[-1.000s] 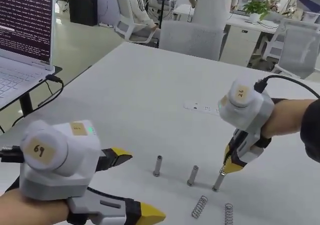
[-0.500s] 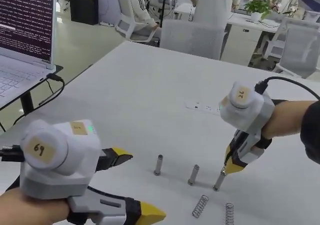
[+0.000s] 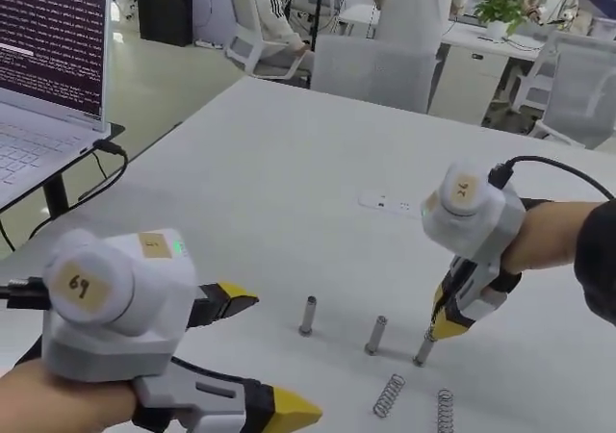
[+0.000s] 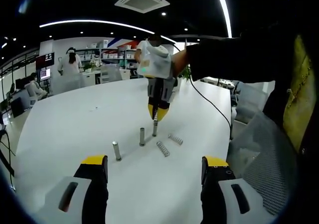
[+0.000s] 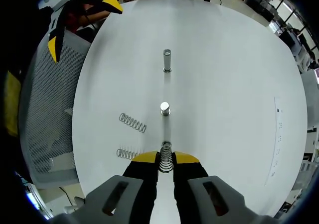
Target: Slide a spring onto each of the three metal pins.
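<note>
Three short metal pins stand in a row on the white table: the left pin [image 3: 307, 316], the middle pin [image 3: 375, 335] and the right pin [image 3: 423, 346]. My right gripper [image 3: 448, 329] points down at the right pin and is shut on a spring [image 5: 166, 162] held at that pin's top. Beyond it stand the middle pin [image 5: 165, 108] and the far pin [image 5: 167, 59]. Two loose springs [image 3: 388, 395] [image 3: 444, 409] lie flat in front of the pins. My left gripper [image 3: 265, 356] hovers open at the near left, nothing between its jaws, facing the pins [image 4: 142, 136].
A laptop [image 3: 43, 77] sits on a side stand at the left with a cable hanging. A white strip [image 3: 390, 203] lies further back on the table [image 3: 269, 164]. Chairs and people are beyond the table's far edge.
The head view has shifted slightly. Both grippers hold the same places, the right one still at the right pin.
</note>
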